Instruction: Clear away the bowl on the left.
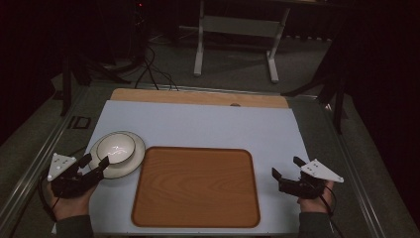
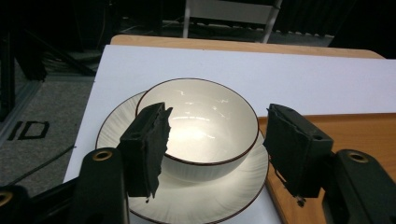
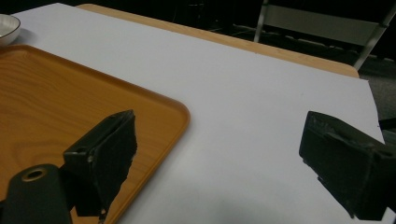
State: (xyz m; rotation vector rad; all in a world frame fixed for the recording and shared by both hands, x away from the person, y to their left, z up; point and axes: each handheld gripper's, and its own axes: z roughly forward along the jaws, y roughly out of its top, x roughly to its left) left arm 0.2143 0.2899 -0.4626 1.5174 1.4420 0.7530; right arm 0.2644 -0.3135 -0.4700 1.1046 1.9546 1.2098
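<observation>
A white bowl (image 1: 116,147) with a dark rim sits on a white plate (image 1: 130,162) at the left of the white table surface (image 1: 208,124). In the left gripper view the bowl (image 2: 198,126) stands just beyond the jaws, resting on the plate (image 2: 205,200). My left gripper (image 1: 94,162) is open, its tips beside the plate's near edge, and in its own view the left gripper (image 2: 215,140) frames the bowl without touching it. My right gripper (image 1: 287,167) is open over bare table right of the wooden tray (image 1: 195,188). The right gripper (image 3: 219,154) holds nothing.
The tray (image 3: 51,98) lies flat in the middle with nothing on it. A wooden table edge (image 1: 198,96) runs along the back. Behind it stand a white frame stand (image 1: 237,29) and cables (image 1: 151,69) on the floor. A metal rail (image 1: 29,168) borders the left.
</observation>
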